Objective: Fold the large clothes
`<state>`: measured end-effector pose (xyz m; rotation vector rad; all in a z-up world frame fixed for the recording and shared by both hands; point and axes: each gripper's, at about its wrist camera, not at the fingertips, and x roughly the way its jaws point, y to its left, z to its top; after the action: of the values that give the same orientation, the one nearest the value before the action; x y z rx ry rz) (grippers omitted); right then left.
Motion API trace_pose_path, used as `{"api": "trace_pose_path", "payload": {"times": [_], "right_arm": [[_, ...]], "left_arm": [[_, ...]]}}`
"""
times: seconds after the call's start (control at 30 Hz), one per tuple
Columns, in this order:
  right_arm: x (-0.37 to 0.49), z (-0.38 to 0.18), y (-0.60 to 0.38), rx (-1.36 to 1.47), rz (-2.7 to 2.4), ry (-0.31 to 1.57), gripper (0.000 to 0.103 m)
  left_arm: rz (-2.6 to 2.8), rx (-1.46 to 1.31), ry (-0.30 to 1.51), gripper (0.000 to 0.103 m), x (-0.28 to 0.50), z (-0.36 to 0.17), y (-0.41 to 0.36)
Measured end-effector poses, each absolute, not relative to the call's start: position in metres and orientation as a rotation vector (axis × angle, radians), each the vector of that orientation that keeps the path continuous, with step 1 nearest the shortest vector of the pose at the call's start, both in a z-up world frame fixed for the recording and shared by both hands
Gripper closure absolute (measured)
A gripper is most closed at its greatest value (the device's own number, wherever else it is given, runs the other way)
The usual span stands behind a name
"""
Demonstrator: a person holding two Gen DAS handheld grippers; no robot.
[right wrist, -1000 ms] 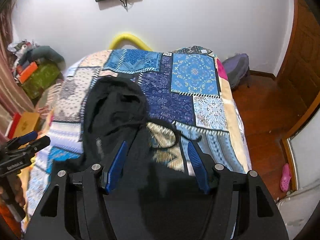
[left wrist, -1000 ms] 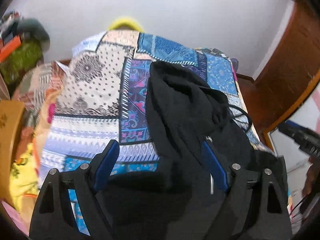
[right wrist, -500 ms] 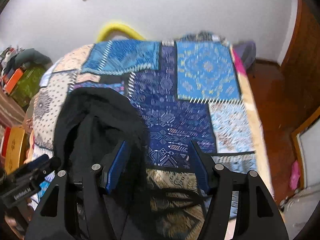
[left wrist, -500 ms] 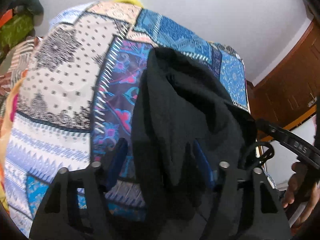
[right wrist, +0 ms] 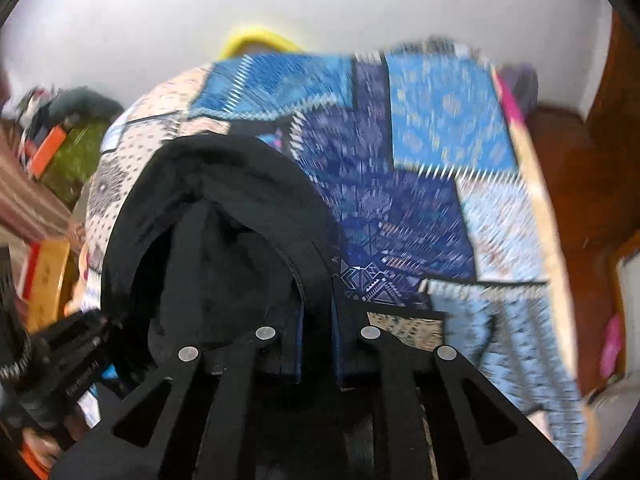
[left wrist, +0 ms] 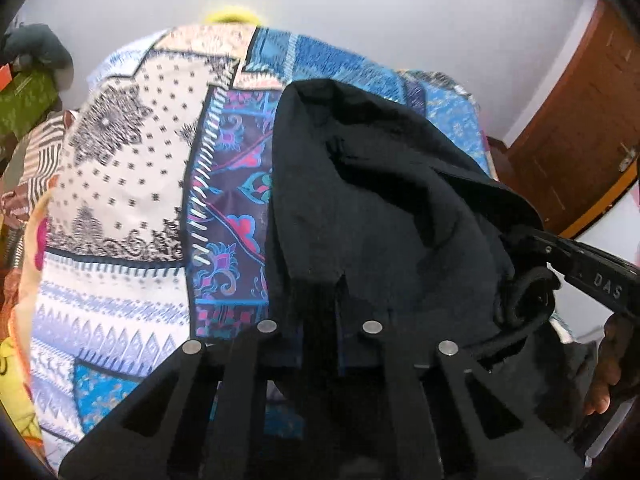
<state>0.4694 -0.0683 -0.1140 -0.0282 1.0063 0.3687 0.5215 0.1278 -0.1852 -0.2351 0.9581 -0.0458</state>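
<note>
A black hooded garment (left wrist: 384, 208) lies on a patchwork bedspread (left wrist: 120, 200), hood pointing toward the far wall. My left gripper (left wrist: 320, 320) is shut on the garment's near left part, its fingers buried in the black cloth. My right gripper (right wrist: 316, 312) is shut on the hood's right edge (right wrist: 304, 264); the garment (right wrist: 224, 232) fills the left of that view. The right gripper's body (left wrist: 592, 276) and the holding hand show at the right edge of the left wrist view. The left gripper (right wrist: 68, 364) shows at the lower left of the right wrist view.
The bed (right wrist: 440, 120) reaches a white wall with a yellow headboard arc (right wrist: 256, 40). A cluttered pile of bags and boxes (right wrist: 68, 136) stands left of the bed. A wooden floor (right wrist: 568, 184) and wooden door (left wrist: 580, 120) lie to the right.
Both grippers have gone from open to shut on the black garment. Both moved forward and lower toward the hood, so the cloth now fills more of each view.
</note>
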Motion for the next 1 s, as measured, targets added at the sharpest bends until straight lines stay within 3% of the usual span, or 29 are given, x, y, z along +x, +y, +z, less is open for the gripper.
{"api": "trace_pose_path", "payload": {"times": [0.3, 0.63, 0.77, 0.83, 0.9, 1.0], "right_arm": [[0.357, -0.057, -0.086, -0.162, 0.453, 0.883, 0.095], [0.283, -0.065, -0.132, -0.163, 0.453, 0.885, 0.096], [0.273, -0.081, -0.144, -0.141, 0.445, 0.927, 0.096], [0.272, -0.088, -0.148, -0.121, 0.455, 0.954, 0.096], [0.267, -0.093, -0.151, -0.121, 0.456, 0.962, 0.096], [0.257, -0.097, -0.153, -0.138, 0.457, 0.954, 0.096]], "left_arm": [[-0.161, -0.179, 0.889, 0.094, 0.422, -0.124, 0.114], [-0.191, -0.030, 0.858, 0.093, 0.310, -0.121, 0.085], [-0.193, 0.014, 0.870, 0.082, 0.271, -0.131, 0.080], [-0.196, 0.016, 0.868, 0.071, 0.251, -0.133, 0.083], [-0.182, -0.015, 0.862, 0.053, 0.234, -0.135, 0.091], [-0.142, -0.028, 0.865, 0.052, 0.209, -0.140, 0.104]]}}
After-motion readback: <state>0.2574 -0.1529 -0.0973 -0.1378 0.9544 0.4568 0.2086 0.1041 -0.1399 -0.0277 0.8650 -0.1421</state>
